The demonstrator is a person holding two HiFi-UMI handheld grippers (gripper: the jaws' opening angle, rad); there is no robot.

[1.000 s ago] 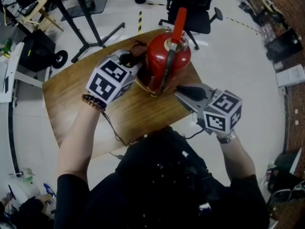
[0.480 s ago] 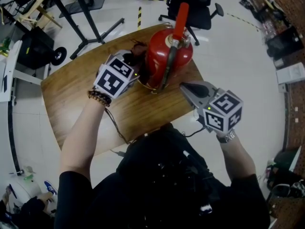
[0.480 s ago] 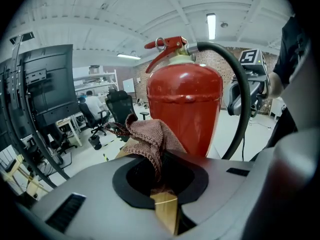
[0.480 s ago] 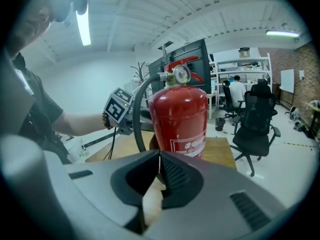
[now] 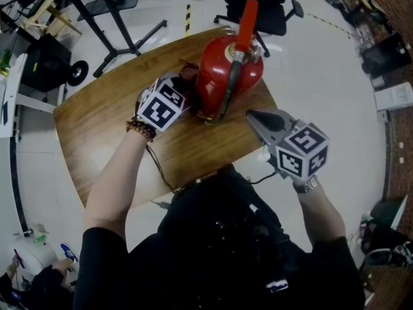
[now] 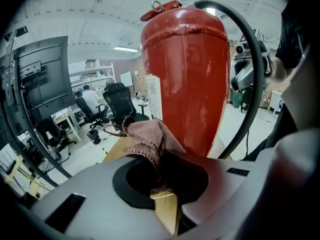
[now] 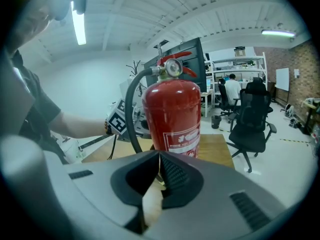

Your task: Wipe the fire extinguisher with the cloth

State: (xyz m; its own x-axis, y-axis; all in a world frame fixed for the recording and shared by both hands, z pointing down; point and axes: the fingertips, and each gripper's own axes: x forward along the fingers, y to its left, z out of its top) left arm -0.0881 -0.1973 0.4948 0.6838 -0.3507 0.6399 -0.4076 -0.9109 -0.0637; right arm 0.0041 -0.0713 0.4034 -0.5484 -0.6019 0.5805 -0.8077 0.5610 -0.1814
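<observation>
A red fire extinguisher (image 5: pixel 226 70) with a black hose (image 5: pixel 227 92) stands upright near the far edge of a wooden table (image 5: pixel 103 134). My left gripper (image 5: pixel 185 79) is low at its left side, shut on a brownish knitted cloth (image 6: pixel 149 140) that bunches out of the jaws against the cylinder (image 6: pixel 186 84). The cloth (image 5: pixel 188 72) shows only partly in the head view. My right gripper (image 5: pixel 253 117) hovers to the right of the extinguisher, apart from it, shut with nothing between its jaws. In the right gripper view the extinguisher (image 7: pixel 172 116) stands ahead of the right gripper (image 7: pixel 159 170).
A black office chair (image 5: pixel 271 8) stands beyond the table, and black stand legs (image 5: pixel 119 34) at the back left. A dark cart (image 5: pixel 48 63) is on the floor at left. A thin cable (image 5: pixel 158 166) runs over the table's near edge.
My left gripper has slid down the extinguisher's left side with the cloth, ending nearer the table. The right gripper has stayed about where it was.
</observation>
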